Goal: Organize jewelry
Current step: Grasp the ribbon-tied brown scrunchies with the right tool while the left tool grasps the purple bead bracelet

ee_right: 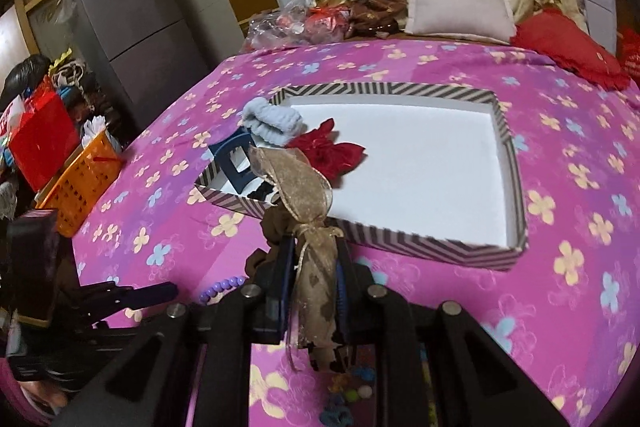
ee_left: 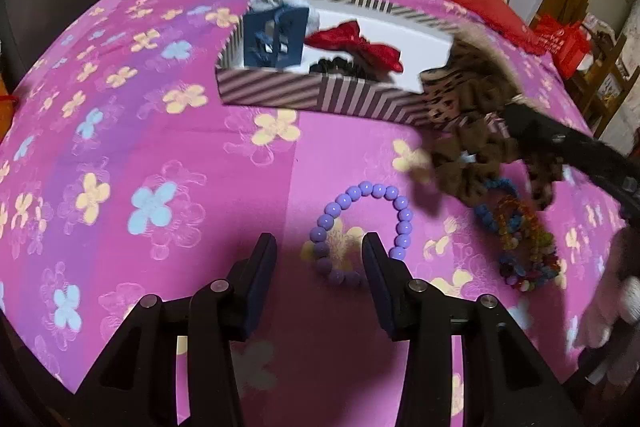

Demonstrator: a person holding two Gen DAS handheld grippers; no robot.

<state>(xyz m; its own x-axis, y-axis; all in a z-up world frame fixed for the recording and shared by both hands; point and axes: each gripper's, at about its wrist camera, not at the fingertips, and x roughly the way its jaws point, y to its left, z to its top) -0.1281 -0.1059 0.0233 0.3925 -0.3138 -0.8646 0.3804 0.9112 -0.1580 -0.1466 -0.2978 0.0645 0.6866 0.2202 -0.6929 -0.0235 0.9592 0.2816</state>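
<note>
Two black grippers work over a pink bedspread printed with yellow and blue flowers. The left gripper hovers low over the fabric, angled slightly downward, its fingers apart and holding nothing. Just ahead of it and touching its right finger in the view lies a lilac round-bead bracelet. Further to its right sits a heap of multicoloured bead bracelets.

The right gripper is raised above the bedspread and clamped on a brown leopard-print hair scrunchie with a sheer gold ribbon bow, which stands up between its fingers and drapes back over them. In the left wrist view the same scrunchie hangs, blurred, from the right gripper's tip, which reaches in from the right side above the multicoloured heap.

Directly ahead of the right gripper rests a shallow black-and-white striped cardboard box with a white floor. In its left end, ahead and left of the held scrunchie, lie a red fabric bow, a pale blue fluffy scrunchie, a dark blue plastic claw clip and a black scrunchie.
</note>
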